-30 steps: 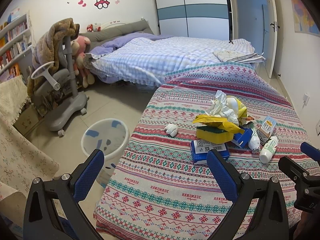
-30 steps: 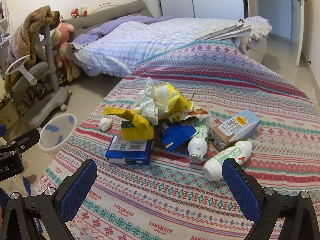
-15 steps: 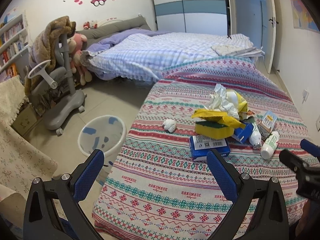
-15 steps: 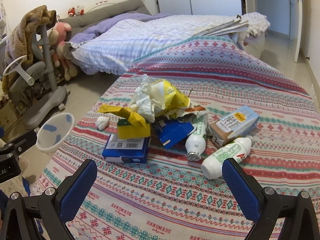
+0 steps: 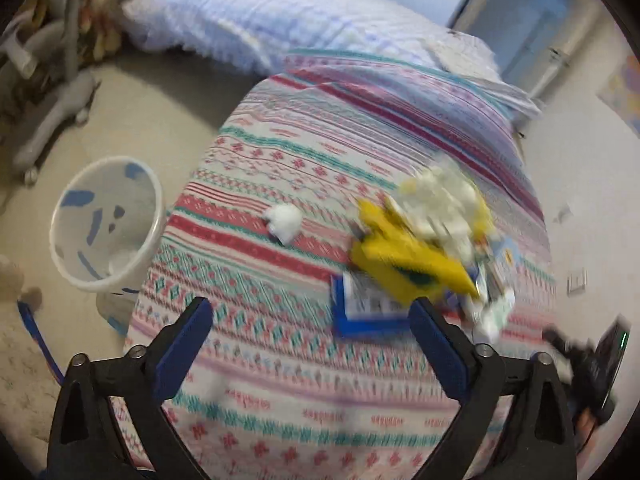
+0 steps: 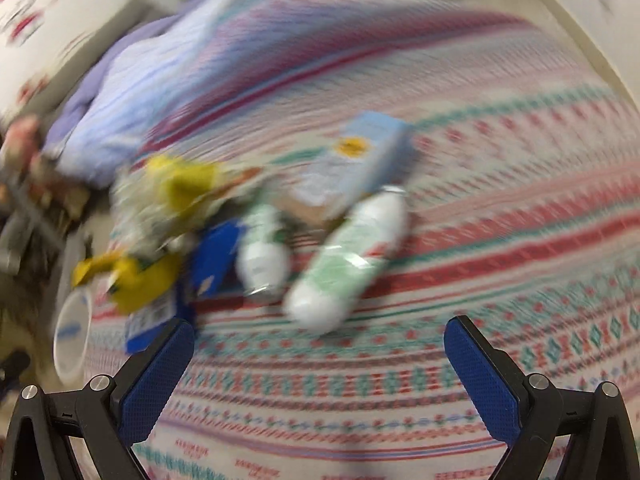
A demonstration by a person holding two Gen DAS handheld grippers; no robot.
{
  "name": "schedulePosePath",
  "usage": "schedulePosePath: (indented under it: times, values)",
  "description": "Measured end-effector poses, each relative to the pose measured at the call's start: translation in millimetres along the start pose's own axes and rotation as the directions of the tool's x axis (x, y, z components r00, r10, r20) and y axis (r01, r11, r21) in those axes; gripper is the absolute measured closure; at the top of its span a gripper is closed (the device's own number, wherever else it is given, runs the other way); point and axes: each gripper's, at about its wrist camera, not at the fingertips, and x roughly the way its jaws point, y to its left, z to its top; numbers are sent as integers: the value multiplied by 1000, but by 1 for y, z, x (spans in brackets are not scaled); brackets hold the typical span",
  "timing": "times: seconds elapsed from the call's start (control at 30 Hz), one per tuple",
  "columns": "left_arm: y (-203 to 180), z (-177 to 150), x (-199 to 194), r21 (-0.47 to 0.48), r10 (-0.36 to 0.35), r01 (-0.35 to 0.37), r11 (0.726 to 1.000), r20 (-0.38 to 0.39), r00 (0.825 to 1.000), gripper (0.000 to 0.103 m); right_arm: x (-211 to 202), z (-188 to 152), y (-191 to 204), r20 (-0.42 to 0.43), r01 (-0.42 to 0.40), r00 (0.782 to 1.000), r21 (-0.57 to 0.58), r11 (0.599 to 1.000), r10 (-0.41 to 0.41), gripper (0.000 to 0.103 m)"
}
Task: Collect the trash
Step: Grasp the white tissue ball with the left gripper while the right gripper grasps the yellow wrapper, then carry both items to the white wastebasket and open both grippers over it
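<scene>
A pile of trash lies on the patterned bedspread (image 5: 280, 152): a yellow wrapper (image 5: 404, 256), crumpled white paper (image 5: 444, 204), a blue box (image 5: 360, 308) and a lone white paper wad (image 5: 282, 220). My left gripper (image 5: 312, 340) is open and empty above the bedspread, short of the pile. In the blurred right wrist view a white-green bottle (image 6: 344, 264), a second bottle (image 6: 262, 252) and a light blue carton (image 6: 360, 160) lie just ahead of my open, empty right gripper (image 6: 320, 356).
A white waste bin (image 5: 106, 224) with blue marks stands on the floor left of the bed; it also shows in the right wrist view (image 6: 72, 336). A grey chair base (image 5: 52, 112) is far left. A second bed (image 5: 280, 20) lies beyond.
Both grippers have moved forward and tilted down toward the trash pile; both views are now motion-blurred. The right gripper has closed in on the bottles. Jaws stay open.
</scene>
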Motion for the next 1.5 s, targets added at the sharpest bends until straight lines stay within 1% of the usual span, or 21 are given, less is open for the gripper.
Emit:
schedulePosePath:
  times: [0.03,0.07,0.1,0.17,0.2,0.27,0.4,0.53,0.57,0.6,0.63,0.77,0.93,1.03,1.13,1.2,1.23,1.3,1.33,1.43,1.5]
  values:
    - [6,11,7,-31,8,-8,999,-2,1000,8,1,4,-8,-5,-10,1000,41,999,10,0]
    - [14,25,18,-63,12,-13,998,-22,1000,15,2,8,-18,-16,-28,999,94,995,29,0]
    - [19,33,28,-86,15,-18,996,-46,999,30,3,10,-23,-26,-43,999,131,990,47,0]
    - [28,45,53,-130,8,-22,991,-106,994,54,6,13,-34,-44,-65,996,209,976,76,0]
    - [31,47,66,-128,12,-30,991,-135,991,57,8,14,-37,-51,-70,995,239,968,85,0]
    - [27,48,89,-91,31,-45,995,-155,987,57,16,16,-46,-39,-89,994,263,961,103,0]
    - [19,49,117,-73,-26,12,997,-189,982,57,18,18,-45,-40,-96,993,280,955,112,0]
    - [4,54,129,39,72,-68,997,-134,988,58,18,20,-33,-10,-101,994,217,971,106,0]
    - [1,56,130,60,96,-90,994,-116,989,73,16,21,-27,3,-104,994,186,977,106,0]
    - [-2,55,129,78,115,-107,991,-104,988,79,15,22,-21,12,-101,995,156,983,100,0]
    - [-3,57,129,91,120,-111,990,-105,987,80,18,25,-19,18,-98,995,135,986,97,0]
    - [5,57,112,74,88,-81,994,-95,992,82,26,25,-9,4,-100,995,99,990,100,0]
    - [21,54,73,36,11,-9,999,-58,998,82,27,22,6,18,-96,995,26,995,96,9]
    - [32,46,57,7,-32,32,999,-49,998,82,26,19,20,26,-130,991,-6,991,130,15]
    - [46,41,47,-22,-67,66,998,-52,996,82,23,13,53,50,-138,988,-136,981,146,16]
    - [53,36,41,-17,-69,68,998,-50,996,82,12,-1,93,116,-82,985,-337,938,128,16]
    - [54,36,41,-8,-69,68,998,-46,997,82,6,-14,122,154,-43,980,-467,883,129,16]
    - [61,36,34,1,-56,56,998,-25,998,82,3,-31,153,185,-2,973,-591,806,138,16]
    - [65,37,31,2,-50,50,999,-15,999,82,6,-42,174,192,25,972,-662,749,137,16]
    - [84,40,26,-16,-31,31,999,0,1000,82,24,-52,206,187,61,975,-737,673,116,16]
    - [100,43,22,-49,-47,47,998,-6,999,82,46,-55,230,184,101,980,-791,604,77,16]
